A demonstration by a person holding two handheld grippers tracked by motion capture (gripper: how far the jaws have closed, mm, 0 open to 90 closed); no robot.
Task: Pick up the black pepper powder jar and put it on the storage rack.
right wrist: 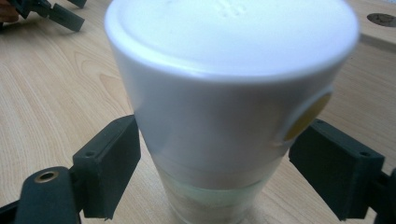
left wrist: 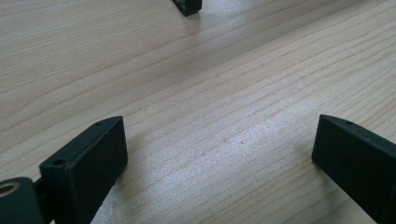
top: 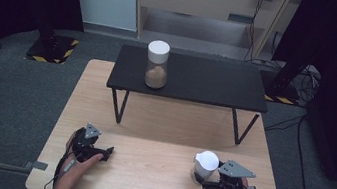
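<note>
Right tool (right wrist: 212, 154): set around a white-lidded jar (right wrist: 229, 93), one jaw at each side of its lid; whether the pads press on it cannot be told.
Left tool (left wrist: 219, 154): held wide, nothing between its jaws, low over bare wood.
Jar's place: upright on the counter (top: 152, 122), near its front right corner.
Progress: the jar is judged reached and bracketed; a firm grip and the lift are judged left to do.
Surroundings: a black shelf (top: 199, 79) stands across the counter's far half, with a second jar (top: 156, 65) of brown powder on it.
Obstacles: none near the jar; the shelf is well apart.
</note>
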